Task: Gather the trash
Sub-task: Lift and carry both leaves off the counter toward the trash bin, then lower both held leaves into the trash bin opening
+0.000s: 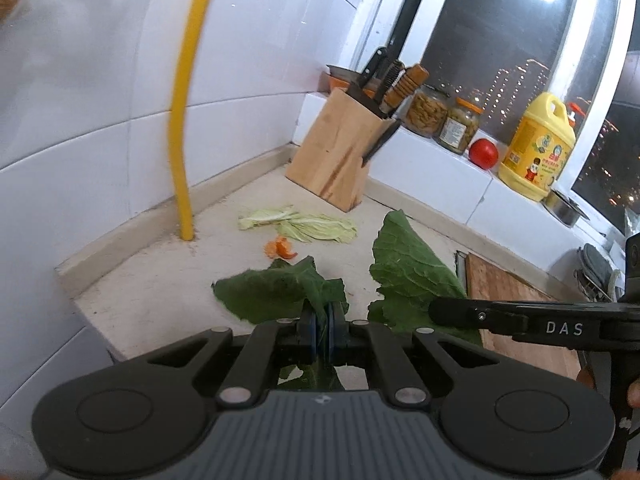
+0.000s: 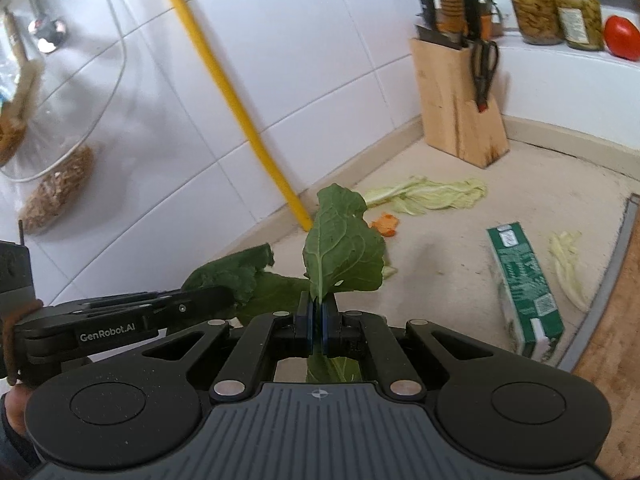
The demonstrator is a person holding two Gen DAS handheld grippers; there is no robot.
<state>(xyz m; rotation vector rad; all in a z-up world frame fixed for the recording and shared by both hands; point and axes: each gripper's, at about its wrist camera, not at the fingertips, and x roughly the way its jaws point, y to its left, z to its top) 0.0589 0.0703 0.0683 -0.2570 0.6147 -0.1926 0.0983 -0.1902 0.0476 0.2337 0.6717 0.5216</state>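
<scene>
The left hand-held gripper (image 1: 323, 322) was clamped on a dark green leaf (image 1: 280, 292), and the right hand-held gripper (image 2: 318, 320) was pinched shut on a second green leaf (image 2: 344, 244) that stood upright above its fingers. The two leaves hung side by side, each tool visible at the edge of the other's view. Beyond both fingertips on the counter (image 1: 160, 280) lay pale cabbage scraps (image 1: 300, 224) and an orange peel (image 1: 280, 249). Right of the right hand-held gripper lay a green carton (image 2: 524, 288) and another pale cabbage strip (image 2: 568, 268), beside a wooden cutting board (image 2: 612, 320). A knife block (image 1: 340, 148) stood farther back.
</scene>
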